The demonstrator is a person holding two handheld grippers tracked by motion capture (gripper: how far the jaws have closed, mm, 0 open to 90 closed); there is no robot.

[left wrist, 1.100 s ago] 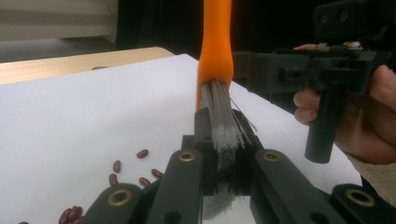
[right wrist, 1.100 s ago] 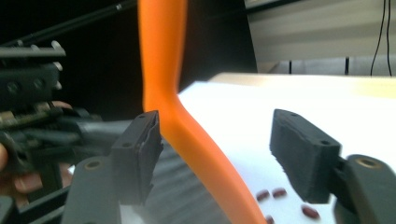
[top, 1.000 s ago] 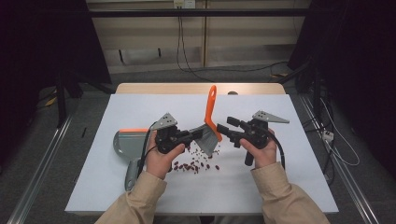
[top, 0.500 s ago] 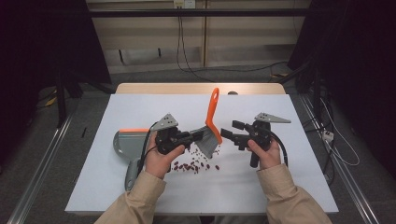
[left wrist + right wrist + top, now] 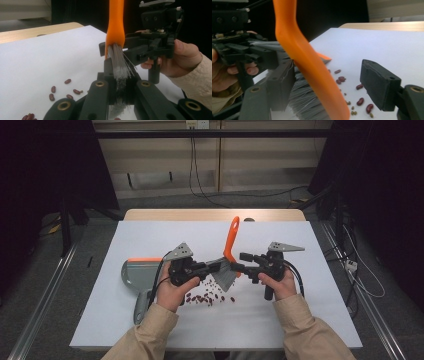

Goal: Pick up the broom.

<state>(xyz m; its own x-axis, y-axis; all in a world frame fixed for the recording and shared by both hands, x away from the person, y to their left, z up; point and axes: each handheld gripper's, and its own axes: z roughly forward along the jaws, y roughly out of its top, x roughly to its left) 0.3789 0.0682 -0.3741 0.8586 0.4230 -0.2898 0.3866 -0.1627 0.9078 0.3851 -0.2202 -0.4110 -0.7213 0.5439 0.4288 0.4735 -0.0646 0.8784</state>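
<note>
On the white counter (image 5: 310, 315), a person holds a small brush (image 5: 227, 265) up between two grippers. The left gripper (image 5: 212, 268) has its jaws pressed on the grey bristles, pinching them near the tips, as the left gripper view shows, with the bristles (image 5: 120, 67) squeezed between the two black jaws. The brush's orange handle (image 5: 231, 237) rises upright from there, leaning slightly away from the person.

The right gripper (image 5: 239, 267) faces the left one from the other side. In the right gripper view its jaws are spread wide, one on each side of the orange handle (image 5: 312, 67), and neither jaw pad presses the handle.

Dark red beans (image 5: 205, 297) lie scattered on the counter just below the brush, in front of the left hand (image 5: 172, 290). A grey dustpan (image 5: 137, 275) with an orange edge lies flat to the left of the left hand, its handle pointing toward the person. The right hand (image 5: 277, 285) grips its tool just right of the brush.
</note>
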